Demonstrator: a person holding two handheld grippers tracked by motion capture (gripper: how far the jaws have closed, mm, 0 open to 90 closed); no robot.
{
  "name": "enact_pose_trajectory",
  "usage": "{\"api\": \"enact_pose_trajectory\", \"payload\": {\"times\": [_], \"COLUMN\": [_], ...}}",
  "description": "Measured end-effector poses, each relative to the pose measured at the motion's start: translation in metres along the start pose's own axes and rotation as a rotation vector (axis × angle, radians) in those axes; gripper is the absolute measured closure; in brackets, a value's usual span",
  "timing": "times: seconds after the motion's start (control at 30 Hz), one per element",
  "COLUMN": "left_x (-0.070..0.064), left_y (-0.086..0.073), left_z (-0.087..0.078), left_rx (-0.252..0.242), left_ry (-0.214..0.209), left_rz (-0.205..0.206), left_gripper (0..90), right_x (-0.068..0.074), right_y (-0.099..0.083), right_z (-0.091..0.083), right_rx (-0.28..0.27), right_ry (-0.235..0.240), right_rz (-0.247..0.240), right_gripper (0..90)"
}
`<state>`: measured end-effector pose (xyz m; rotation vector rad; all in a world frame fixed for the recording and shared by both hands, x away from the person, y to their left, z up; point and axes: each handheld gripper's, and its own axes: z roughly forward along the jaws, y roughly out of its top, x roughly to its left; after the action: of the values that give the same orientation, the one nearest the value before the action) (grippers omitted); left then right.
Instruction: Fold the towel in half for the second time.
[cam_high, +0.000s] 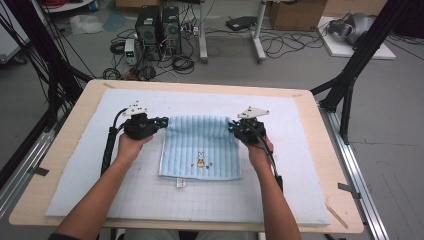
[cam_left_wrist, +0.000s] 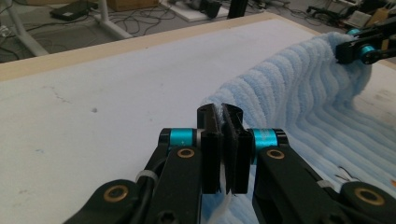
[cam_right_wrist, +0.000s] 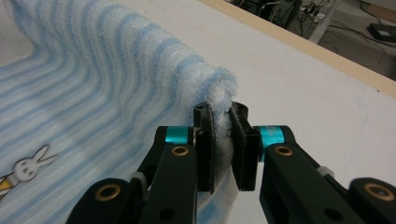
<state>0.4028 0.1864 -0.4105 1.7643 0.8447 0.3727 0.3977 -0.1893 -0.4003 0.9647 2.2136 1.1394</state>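
Observation:
A light blue striped towel (cam_high: 202, 146) with a small rabbit picture (cam_high: 200, 159) lies on the white mat (cam_high: 280, 190). My left gripper (cam_high: 164, 121) is shut on the towel's far left corner (cam_left_wrist: 215, 108). My right gripper (cam_high: 232, 126) is shut on the far right corner (cam_right_wrist: 223, 87). Both far corners are lifted a little off the mat, so the towel (cam_left_wrist: 299, 93) sags between them. In the left gripper view my other gripper (cam_left_wrist: 362, 46) shows at the far end of the raised edge. The rabbit (cam_right_wrist: 25, 169) shows at the lower left of the right gripper view.
The mat covers a wooden table (cam_high: 80, 105). Black frame legs (cam_high: 350, 75) stand to the right and left of it. Computer towers (cam_high: 157, 30) and cables sit on the floor beyond the far edge.

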Motion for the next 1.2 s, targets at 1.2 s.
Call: {"api": "enact_pose_trajectory", "payload": {"times": [1.2], "left_x": [-0.062], "left_y": [-0.059], "left_z": [-0.058], "left_rx": [0.048], "left_ry": [-0.138], "left_rz": [0.054], "left_gripper": [85.7], "right_x": [0.058], "right_y": [-0.07], "right_z": [-0.062], "right_rx": [0.019], "right_ry": [0.11], "right_rz": [-0.1], "right_gripper": [80.1]}}
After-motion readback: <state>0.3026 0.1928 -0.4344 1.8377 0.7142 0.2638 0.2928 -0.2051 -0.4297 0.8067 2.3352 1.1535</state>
